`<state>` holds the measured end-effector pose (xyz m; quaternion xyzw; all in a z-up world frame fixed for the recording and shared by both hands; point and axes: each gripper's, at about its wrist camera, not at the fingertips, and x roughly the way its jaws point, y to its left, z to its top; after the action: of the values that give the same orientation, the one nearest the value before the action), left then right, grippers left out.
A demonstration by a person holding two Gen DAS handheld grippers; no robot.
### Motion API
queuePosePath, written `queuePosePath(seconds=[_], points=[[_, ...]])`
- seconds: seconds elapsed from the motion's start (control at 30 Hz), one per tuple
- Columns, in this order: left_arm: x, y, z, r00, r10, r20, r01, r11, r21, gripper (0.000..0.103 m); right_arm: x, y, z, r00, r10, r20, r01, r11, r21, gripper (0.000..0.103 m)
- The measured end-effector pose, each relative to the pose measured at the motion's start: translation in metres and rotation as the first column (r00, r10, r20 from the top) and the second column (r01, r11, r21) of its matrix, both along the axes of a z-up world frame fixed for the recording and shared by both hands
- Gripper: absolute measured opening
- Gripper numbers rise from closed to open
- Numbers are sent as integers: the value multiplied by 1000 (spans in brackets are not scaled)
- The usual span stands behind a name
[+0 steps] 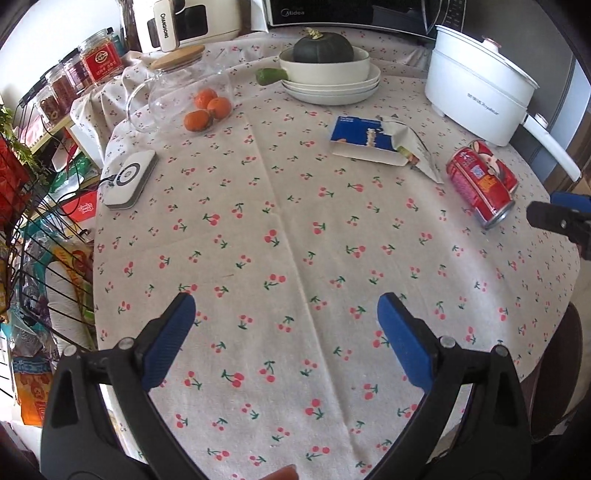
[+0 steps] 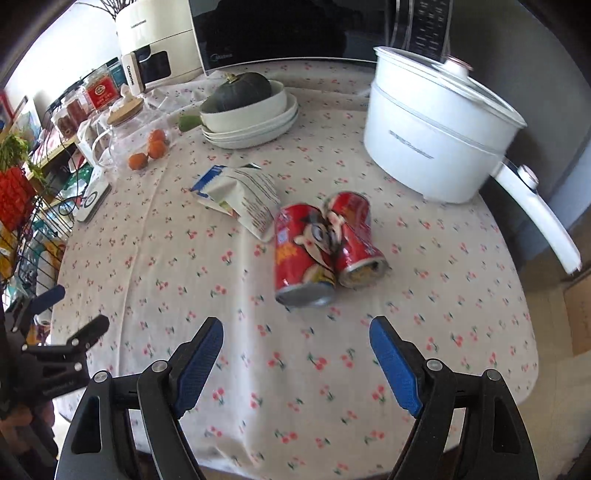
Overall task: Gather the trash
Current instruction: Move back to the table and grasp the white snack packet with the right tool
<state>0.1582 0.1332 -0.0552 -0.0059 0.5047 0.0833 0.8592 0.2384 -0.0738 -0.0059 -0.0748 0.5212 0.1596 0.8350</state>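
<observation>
Two crushed red drink cans lie side by side on the cherry-print tablecloth: one [image 2: 301, 254] and another [image 2: 356, 240]. In the left wrist view they show as red cans [image 1: 480, 181] at the right. Beside them lie a torn white snack wrapper [image 2: 251, 201] [image 1: 410, 144] and a flat blue carton [image 2: 208, 177] [image 1: 360, 138]. My right gripper [image 2: 295, 332] is open and empty, just short of the cans. My left gripper [image 1: 286, 306] is open and empty over bare cloth, far left of the trash. The right gripper's tip shows in the left wrist view [image 1: 561, 218].
A white electric pot [image 2: 439, 129] stands behind the cans. Stacked white plates with a green squash [image 2: 240, 92], a glass jug [image 1: 177, 96], oranges [image 1: 207, 107], a white scale [image 1: 129, 177], a microwave [image 1: 343, 11] and a wire rack [image 1: 33, 221] are at the left.
</observation>
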Motion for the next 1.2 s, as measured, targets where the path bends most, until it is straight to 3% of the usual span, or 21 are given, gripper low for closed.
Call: queuePosePath(seconds=[0.23,0.53,0.7,0.83,0.9,0.93,0.97,1.2], points=[[1,29,-2,996,87,-8,-87,993,-78,99,56,62,-26,1000,27,-11,-27,1000,1,83],[4,36,-8,996,90,-13,-91,991,-95,99,104,105,-57,998,50,-26,-50,999,17,81],[5,34,-7,997,81,-6,-81,991,-102,99,117,109,-65,998,49,-42,-48,999,23,65],[5,33,-6,997,75,4,-74,992,-102,99,116,108,-57,995,91,-32,-90,995,43,38],[5,33,-5,997,76,6,-75,992,-101,99,113,109,-52,993,114,-24,-113,993,31,32],[5,33,-5,997,77,6,-76,992,-101,99,111,109,-49,992,124,-22,-124,992,31,25],[5,33,-4,997,78,7,-77,992,-101,99,108,108,-45,991,131,-14,-131,991,34,5],[6,40,-1,994,112,13,-110,988,-106,99,96,95,-13,992,128,18,-129,987,95,2]])
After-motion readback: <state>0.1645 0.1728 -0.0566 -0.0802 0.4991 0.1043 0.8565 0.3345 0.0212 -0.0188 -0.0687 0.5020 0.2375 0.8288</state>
